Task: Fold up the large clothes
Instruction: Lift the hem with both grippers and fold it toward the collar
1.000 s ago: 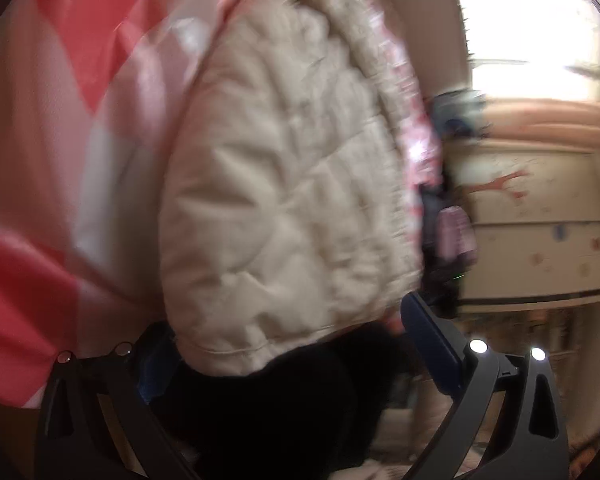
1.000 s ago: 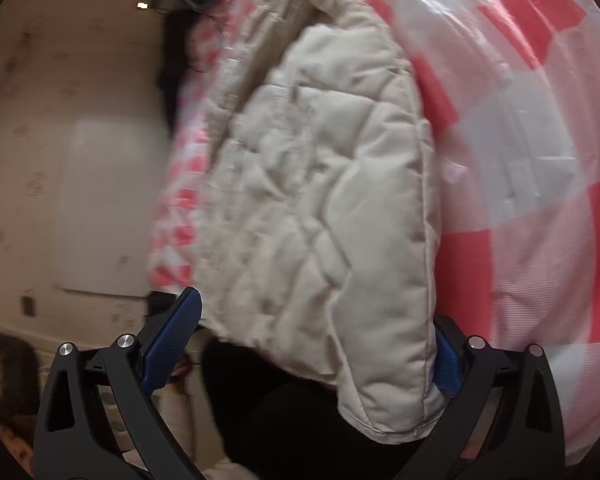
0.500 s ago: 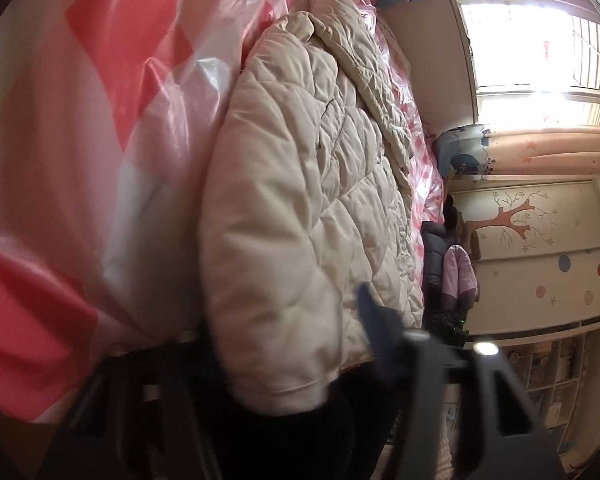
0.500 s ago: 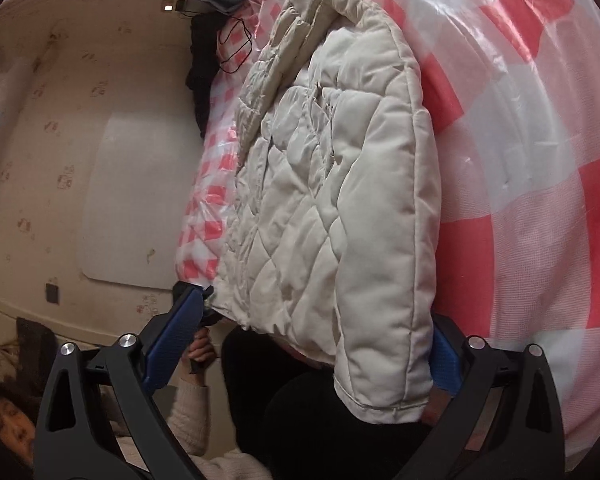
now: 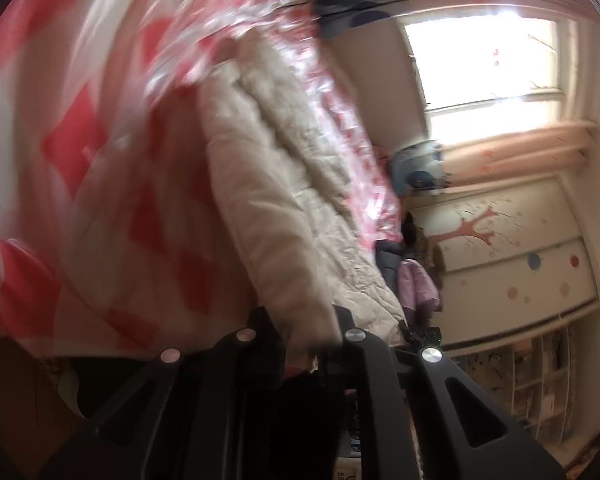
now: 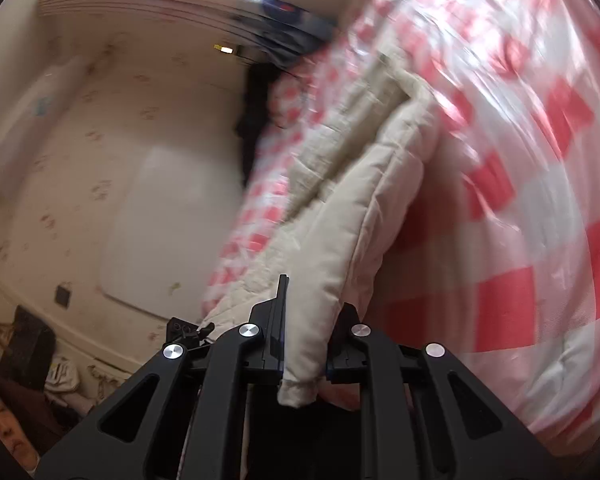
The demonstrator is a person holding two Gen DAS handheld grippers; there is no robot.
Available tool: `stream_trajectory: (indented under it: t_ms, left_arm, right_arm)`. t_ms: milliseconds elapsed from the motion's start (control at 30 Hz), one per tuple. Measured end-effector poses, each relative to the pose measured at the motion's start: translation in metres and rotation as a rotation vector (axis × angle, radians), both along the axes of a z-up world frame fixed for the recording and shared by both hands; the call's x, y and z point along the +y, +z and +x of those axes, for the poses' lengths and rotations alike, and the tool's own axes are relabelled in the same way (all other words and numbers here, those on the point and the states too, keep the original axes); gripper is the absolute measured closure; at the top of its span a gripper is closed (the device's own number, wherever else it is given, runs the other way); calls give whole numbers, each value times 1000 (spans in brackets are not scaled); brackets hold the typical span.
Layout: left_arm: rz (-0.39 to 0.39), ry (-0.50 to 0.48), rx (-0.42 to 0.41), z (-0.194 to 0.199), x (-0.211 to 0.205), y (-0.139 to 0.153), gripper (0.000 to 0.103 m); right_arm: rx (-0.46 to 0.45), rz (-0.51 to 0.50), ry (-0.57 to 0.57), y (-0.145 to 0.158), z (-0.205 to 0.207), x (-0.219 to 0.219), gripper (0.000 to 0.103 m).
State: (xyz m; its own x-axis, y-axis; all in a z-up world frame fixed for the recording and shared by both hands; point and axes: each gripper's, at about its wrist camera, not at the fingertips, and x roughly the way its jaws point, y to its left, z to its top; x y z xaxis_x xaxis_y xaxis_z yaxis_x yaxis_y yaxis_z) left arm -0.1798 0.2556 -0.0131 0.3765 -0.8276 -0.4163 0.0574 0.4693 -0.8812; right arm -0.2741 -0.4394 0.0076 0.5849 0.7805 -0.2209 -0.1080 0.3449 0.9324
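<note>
A cream quilted puffer jacket (image 5: 276, 208) lies on a surface covered with red-and-white checked plastic sheet (image 5: 80, 152). My left gripper (image 5: 304, 332) is shut on the jacket's near hem or sleeve end, with the fabric pinched between its black fingers. In the right wrist view the same jacket (image 6: 360, 216) stretches away from me, and my right gripper (image 6: 306, 344) is shut on its other near edge, the cuff hanging just below the jaws. Both views are motion-blurred.
A bright window (image 5: 484, 60), a cupboard with a tree decal (image 5: 512, 248) and shelves (image 5: 540, 376) are on the left view's right side. A wall with a white panel (image 6: 172, 224) and a person's face (image 6: 4, 428) show in the right view.
Both grippers were open around the jacket's near edge a second ago. Both have closed on the fabric, and the views have swung.
</note>
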Motion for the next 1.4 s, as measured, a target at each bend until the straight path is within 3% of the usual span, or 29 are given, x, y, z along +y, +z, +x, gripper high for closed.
stream_trajectory:
  t_ms: [167,300,333,367,433,467,500,533,567,600,700,833,933,1000,1067,1100,1133,1167,1233,1400]
  left_arm:
    - [-18,-47,-61,-45,9,40,91]
    - [67,-141,-30,-80,13,23,87]
    - [91,-166,23,-84,15,2,76]
    - [105,-181,61,-87,18,-13,69]
    - [111,-162,139,-90,34,-50,56]
    - [92,-149,158,-91,41,-60,52]
    - [57,-122,170,-91,52,-71,41]
    - [36,-101,173,-90,59,-77,26]
    - [15,-68,177,-90,69,-84,21]
    - [-1,-51,181,-89,75,-89,16]
    - [-43,-49,199,-79,82,-103,13]
    - [-54,-102,221,-72,65,-117,11]
    - [-55,-141,226,-70,48,-121,11]
    - [-48,-146,228,-68,40,-123,11]
    - [-35,-122,219,-72,39,-120,12]
    - [-22,-97,205,-73,39,-116,23]
    - [-24,-97,182,-74,37,-111,58]
    - [-22,-108,171,-74,31,-107,76]
    - [17,-96,132,-78,27,-95,88]
    - [-25,-82,-9,-91,26,-45,92]
  right_arm:
    - [-74,-19,43,42,-44,-3,90]
    - [5,-87,122,31,-85,1,84]
    - [62,-85,153,14,-91,0,73]
    - [100,-78,166,-1,-96,-2,55]
    - [220,-58,170,-41,-103,-12,39]
    - [248,-35,169,-53,-106,-18,37]
    - [263,-5,156,-65,-106,-24,36]
    - [275,37,132,-78,-107,-33,29]
    - [282,60,123,-85,-105,-38,20]
    - [290,69,114,-93,-101,-42,17]
    - [304,117,138,-110,-86,-41,16]
    - [225,171,225,-110,-64,-12,16]
    - [199,135,255,-106,-53,9,18]
    - [176,113,245,-102,-51,13,33]
    - [146,95,214,-96,-55,14,64]
    - [134,84,205,-92,-57,15,73]
    - [123,73,194,-88,-60,15,79]
    - [108,66,183,-83,-61,14,81]
    - [77,49,166,-72,-66,16,84]
    - [-20,81,153,-40,-81,4,85]
